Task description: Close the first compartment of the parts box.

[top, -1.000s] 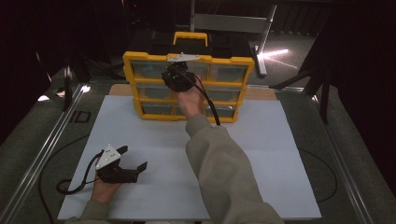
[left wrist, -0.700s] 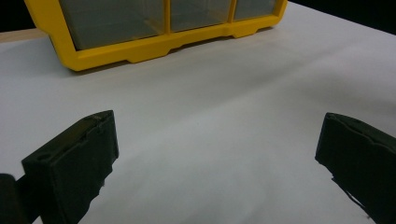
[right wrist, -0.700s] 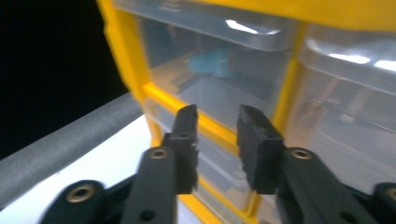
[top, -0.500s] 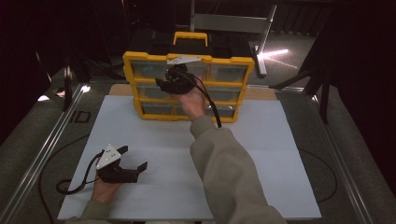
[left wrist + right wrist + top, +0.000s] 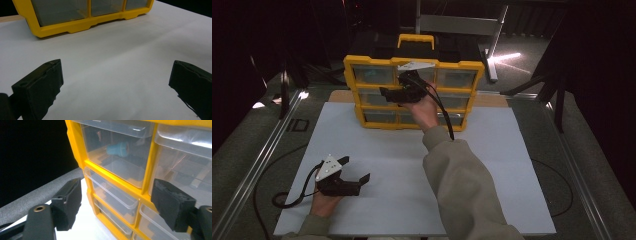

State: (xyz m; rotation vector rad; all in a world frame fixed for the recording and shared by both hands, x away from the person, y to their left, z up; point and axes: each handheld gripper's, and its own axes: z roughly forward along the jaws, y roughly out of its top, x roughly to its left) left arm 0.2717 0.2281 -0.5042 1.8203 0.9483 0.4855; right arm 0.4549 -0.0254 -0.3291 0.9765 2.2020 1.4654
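**Reaching for the Left-Column Drawers**

Raised at the front of the yellow drawer organizer, standing upright at the far edge of the white mat. Right gripper spread wide, jaws bracketing the clear middle-left drawer, apparently lining up on its lip. Above, a small blue part inside the top-left drawer. Left gripper parked low on the mat, likewise wide and empty, well clear, probably kept in reserve.
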